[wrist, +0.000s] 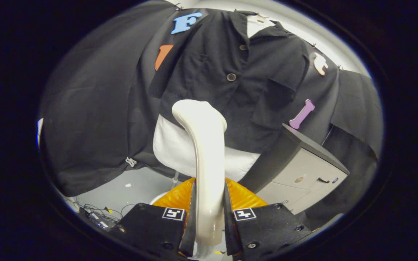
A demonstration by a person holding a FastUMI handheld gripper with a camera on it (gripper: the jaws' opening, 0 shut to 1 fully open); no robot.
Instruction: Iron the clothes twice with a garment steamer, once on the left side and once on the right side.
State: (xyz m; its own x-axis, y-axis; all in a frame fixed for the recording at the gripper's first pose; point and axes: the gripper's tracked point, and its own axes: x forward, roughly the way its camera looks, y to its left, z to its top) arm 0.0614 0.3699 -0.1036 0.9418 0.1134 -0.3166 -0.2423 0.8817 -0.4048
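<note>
Hand-held gripper [209,217] clamped on steamer [205,152]; we hold head just before shirt [230,79] middle. Neither side pass evidently done.

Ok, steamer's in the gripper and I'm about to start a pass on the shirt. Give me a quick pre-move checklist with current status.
1. Grip: gripper fingers press both sides of the steamer handle: ok.
2. Steamer head faces the black shirt: ok.
3. Head touching fabric: cannot tell.
4. Shirt hanging buttoned on the white form: ok.
5. Grey cabinet sits close on the right, under the shirt's hem; room for the right-side pass: cannot tell.
6. Steam on: cannot tell.
</note>
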